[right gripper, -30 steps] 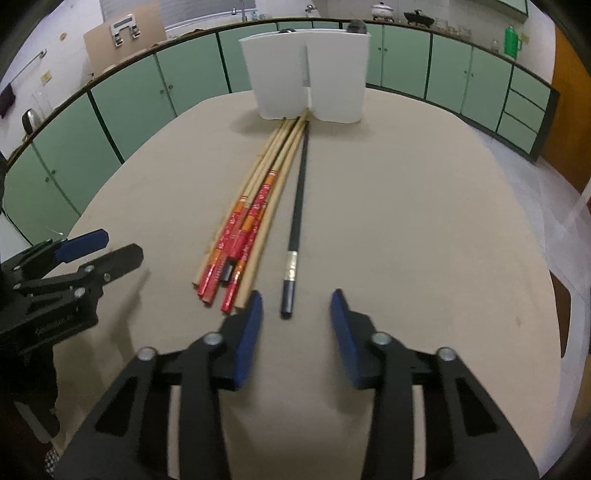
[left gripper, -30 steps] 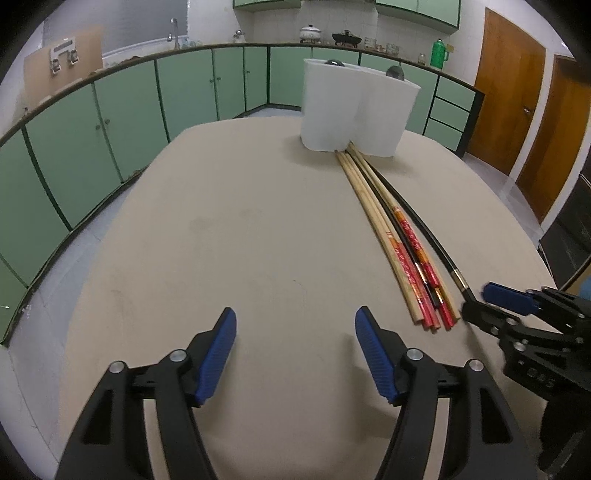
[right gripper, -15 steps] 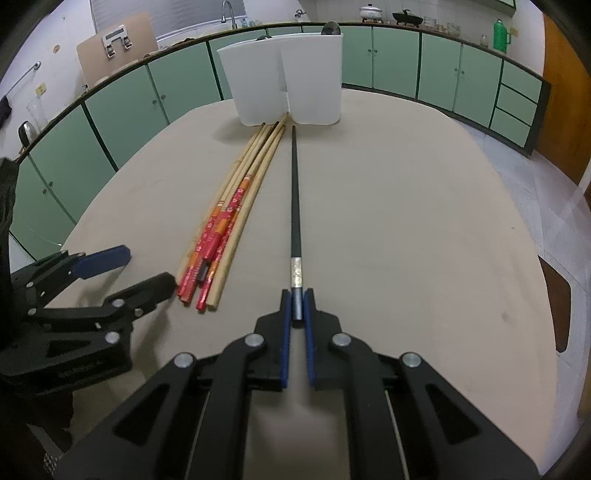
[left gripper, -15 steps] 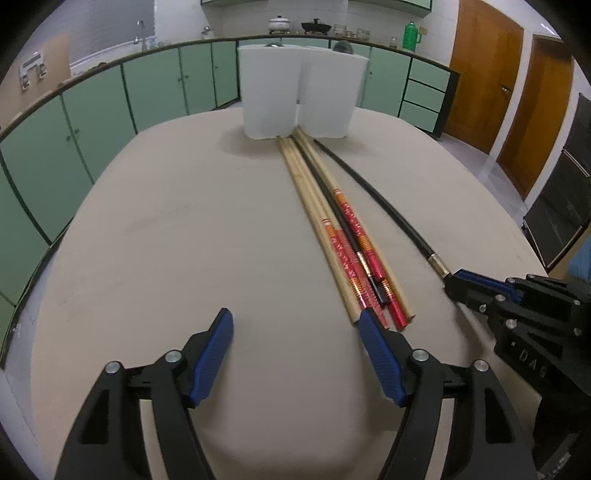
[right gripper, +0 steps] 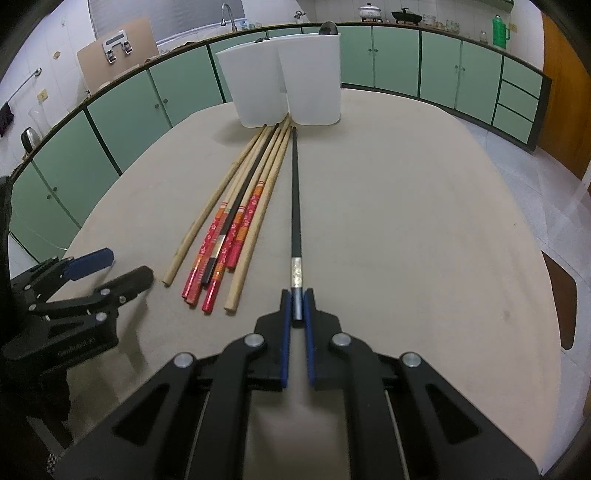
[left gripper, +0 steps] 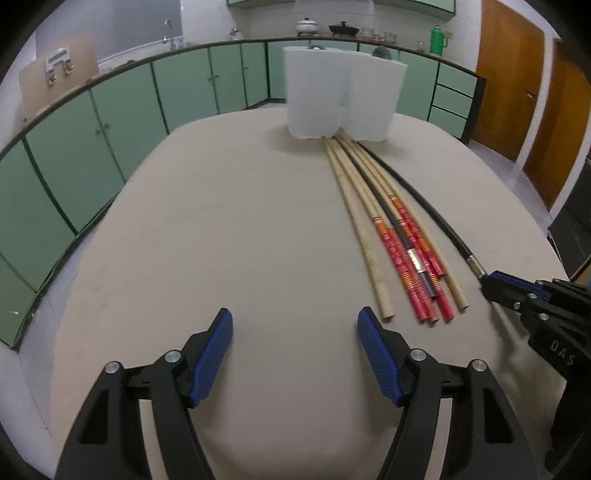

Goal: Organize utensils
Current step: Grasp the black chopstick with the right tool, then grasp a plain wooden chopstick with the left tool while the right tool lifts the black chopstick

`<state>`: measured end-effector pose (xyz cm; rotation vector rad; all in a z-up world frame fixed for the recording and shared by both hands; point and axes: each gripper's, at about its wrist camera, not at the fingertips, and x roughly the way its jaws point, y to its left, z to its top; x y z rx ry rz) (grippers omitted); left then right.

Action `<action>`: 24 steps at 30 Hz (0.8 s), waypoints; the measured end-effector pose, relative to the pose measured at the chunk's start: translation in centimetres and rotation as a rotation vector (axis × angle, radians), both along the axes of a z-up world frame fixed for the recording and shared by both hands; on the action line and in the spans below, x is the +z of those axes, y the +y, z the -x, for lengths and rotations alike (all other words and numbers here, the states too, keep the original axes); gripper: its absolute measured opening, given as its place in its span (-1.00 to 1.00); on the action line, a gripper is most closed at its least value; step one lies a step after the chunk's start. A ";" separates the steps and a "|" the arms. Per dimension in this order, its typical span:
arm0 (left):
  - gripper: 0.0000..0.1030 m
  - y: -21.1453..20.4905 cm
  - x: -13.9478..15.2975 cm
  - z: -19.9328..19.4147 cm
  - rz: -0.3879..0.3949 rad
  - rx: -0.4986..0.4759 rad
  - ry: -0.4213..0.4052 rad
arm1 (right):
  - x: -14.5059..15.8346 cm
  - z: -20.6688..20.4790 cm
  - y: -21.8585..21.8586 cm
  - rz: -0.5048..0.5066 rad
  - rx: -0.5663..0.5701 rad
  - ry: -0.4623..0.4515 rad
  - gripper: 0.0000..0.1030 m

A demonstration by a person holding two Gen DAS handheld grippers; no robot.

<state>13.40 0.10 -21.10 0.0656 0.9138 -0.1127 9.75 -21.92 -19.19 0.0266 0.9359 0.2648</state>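
Note:
A bundle of chopsticks [left gripper: 399,236], plain wood, red-patterned and one black, lies on the beige table [left gripper: 221,229], tips toward a white two-compartment holder [left gripper: 340,99]. The bundle [right gripper: 236,218] and the holder [right gripper: 280,81] also show in the right wrist view. My right gripper [right gripper: 297,295] is shut on the near end of a separate black chopstick [right gripper: 295,199] that lies right of the bundle. In the left wrist view that gripper [left gripper: 491,284] grips the same chopstick [left gripper: 424,199]. My left gripper [left gripper: 295,325] is open and empty, left of the bundle's near ends; it also shows in the right wrist view [right gripper: 110,266].
Green cabinets [left gripper: 110,125] curve around the table on the left and back. Wooden doors [left gripper: 517,81] stand at the right. Spoon ends poke out of the holder top [right gripper: 327,27]. A dark chair seat [right gripper: 561,291] sits by the table's right edge.
My right gripper closed on the black chopstick's near end, which now lies straighter and apart from the bundle. My left gripper shifted a little and stayed open.

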 end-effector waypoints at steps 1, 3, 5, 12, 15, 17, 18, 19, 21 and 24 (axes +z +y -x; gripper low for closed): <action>0.33 0.2 0.0 0.1 0.011 0.000 0.002 | 0.0 0.0 0.0 -0.004 0.004 -0.001 -0.83; 0.33 0.2 0.4 0.3 0.040 -0.006 -0.008 | 0.1 0.1 0.0 -0.009 0.012 -0.003 -0.80; 0.33 0.0 0.7 0.5 0.062 -0.025 -0.022 | 0.1 0.2 0.0 -0.007 0.017 -0.003 -0.80; 0.26 -2.4 -0.1 -0.7 0.032 -0.064 -0.007 | 0.1 0.1 0.0 -0.012 0.019 -0.002 -0.80; 0.00 -2.3 -0.4 -0.9 0.031 -0.043 -0.009 | 0.0 -0.2 -0.2 -0.031 0.019 0.000 -0.80; -0.39 -2.2 -0.3 -0.7 0.060 -0.040 -0.015 | -0.1 -0.5 -0.2 -0.047 0.020 0.002 -0.79; -0.61 -2.1 -0.3 -0.7 0.095 -0.044 -0.011 | -0.1 -0.6 -0.1 -0.050 0.022 0.004 -0.79; -0.78 -2.0 -0.3 -0.7 0.114 -0.046 -0.008 | -0.1 -0.7 0.0 -0.049 0.023 0.004 -0.84; -0.87 -1.9 -0.3 -0.7 0.137 -0.043 -0.006 | -0.1 -0.7 0.2 -0.039 0.021 0.003 -0.87; -0.87 -1.8 -0.2 -0.6 0.149 -0.036 -0.011 | 0.0 -0.7 -0.1 -0.053 0.020 0.009 -0.88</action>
